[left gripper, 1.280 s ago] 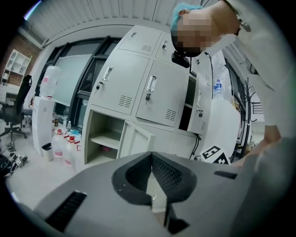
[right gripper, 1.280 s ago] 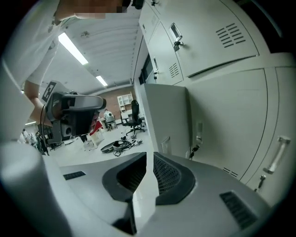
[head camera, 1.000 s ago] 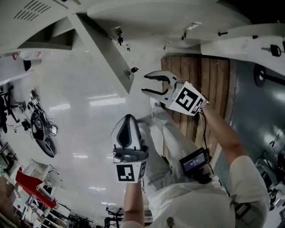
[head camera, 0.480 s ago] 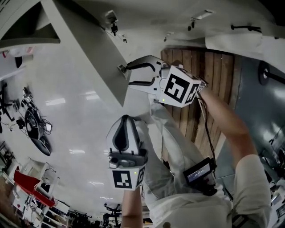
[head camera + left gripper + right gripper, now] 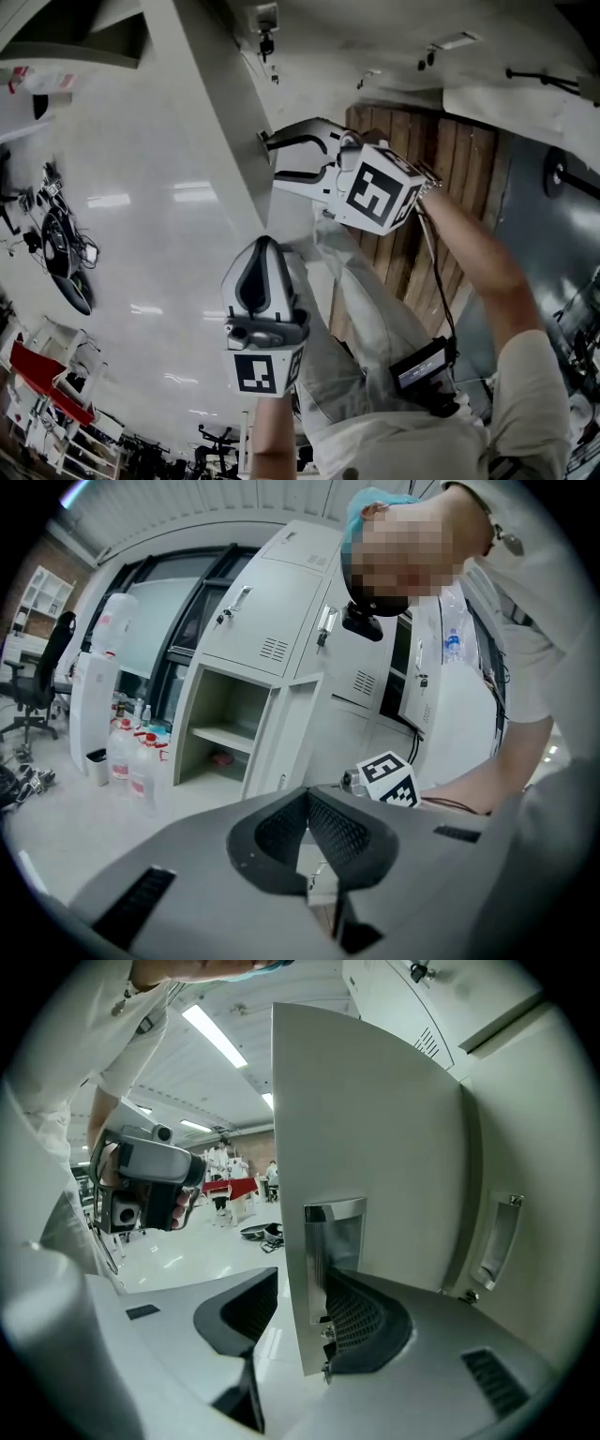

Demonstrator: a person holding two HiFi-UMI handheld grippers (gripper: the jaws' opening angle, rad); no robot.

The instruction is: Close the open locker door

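The right gripper (image 5: 274, 160) is reaching up to the free edge of the open locker door (image 5: 375, 1129). Its jaws have just been opening and are now standing at full spread, gripping nothing. The door edge, with its inset metal latch plate (image 5: 333, 1241), is standing between them. In the right gripper view the edge is lying close against the right-hand pad and well apart from the left-hand pad. The door is standing swung out from the locker body (image 5: 534, 1147), which is showing just beyond it. The left gripper (image 5: 307, 803) is hovering lower, clear of the door, with its jaws closed together and nothing between them.
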